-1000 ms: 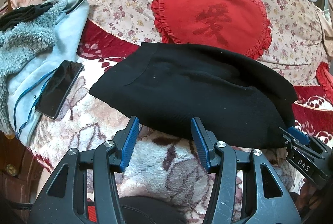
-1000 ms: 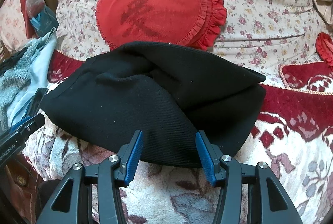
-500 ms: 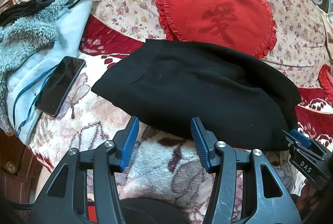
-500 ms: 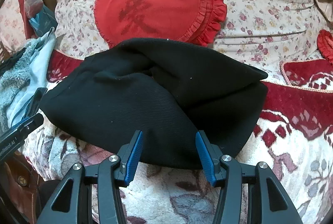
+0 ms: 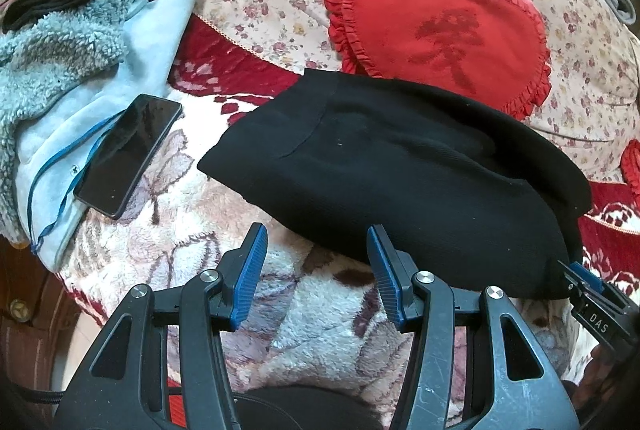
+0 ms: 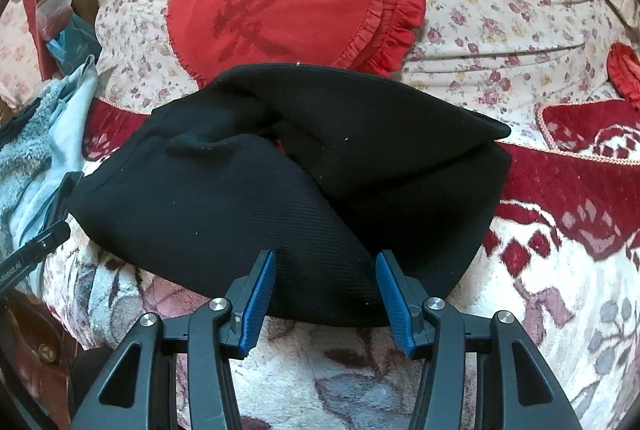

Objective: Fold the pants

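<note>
While the pants [image 6: 256, 198] sit folded on the bed [image 6: 360, 382], both tongs are wide open, holding nothing.
Pants lie long side-to-side, just ahead; R gripper [image 6: 325, 294] is nearer than L gripper [image 5: 314, 276].

Matt ribbed-knit black pants [image 5: 400, 174] — fluffy plush blanket [image 5: 328, 314], glossy phone [image 5: 128, 154]

I read "DAS" on my right gripper [image 5: 600, 314], a cut-off "Robot.AI" on my left gripper [image 6: 24, 262], and a dark Chinese character on the red heart cushion [image 5: 444, 30].
</note>
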A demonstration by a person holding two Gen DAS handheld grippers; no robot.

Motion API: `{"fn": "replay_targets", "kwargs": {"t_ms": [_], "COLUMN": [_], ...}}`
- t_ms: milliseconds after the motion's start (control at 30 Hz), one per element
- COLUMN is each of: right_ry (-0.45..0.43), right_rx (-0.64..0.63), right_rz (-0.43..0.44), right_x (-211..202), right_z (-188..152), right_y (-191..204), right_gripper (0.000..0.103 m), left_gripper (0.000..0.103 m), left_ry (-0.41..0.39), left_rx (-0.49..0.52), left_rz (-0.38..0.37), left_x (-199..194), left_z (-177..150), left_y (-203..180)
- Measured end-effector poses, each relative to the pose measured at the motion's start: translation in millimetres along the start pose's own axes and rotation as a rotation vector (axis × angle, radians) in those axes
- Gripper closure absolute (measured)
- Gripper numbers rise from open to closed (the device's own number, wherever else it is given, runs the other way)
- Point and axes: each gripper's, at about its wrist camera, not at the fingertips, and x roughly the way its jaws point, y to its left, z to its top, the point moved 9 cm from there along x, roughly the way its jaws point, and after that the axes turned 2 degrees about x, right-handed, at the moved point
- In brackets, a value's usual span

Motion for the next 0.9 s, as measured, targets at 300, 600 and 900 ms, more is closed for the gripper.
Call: {"fn": "replay_targets", "kwargs": {"t_ms": [300,600,900], "right_ry": [-0.021,-0.009,0.02], "right_rx": [0.069,0.246,0.339], "right_rz": [0.02,-0.02,-0.052], "right_x": [-7,-7,16], "right_z": [3,3,10], "right_y": [-29,-101,-145], "right_gripper": [0.053,0.053,0.053], "left_gripper": [0.053,0.052,0.052], "left_ry": [0.065,0.109,0.13], "left_rx": [-0.103,-0.239,-0.245], "left_rz": [-0.04,-0.078,-0.076], "left_x": [14,45,76], "left_z": [-8,6,20], "left_y": [29,49,39]}}
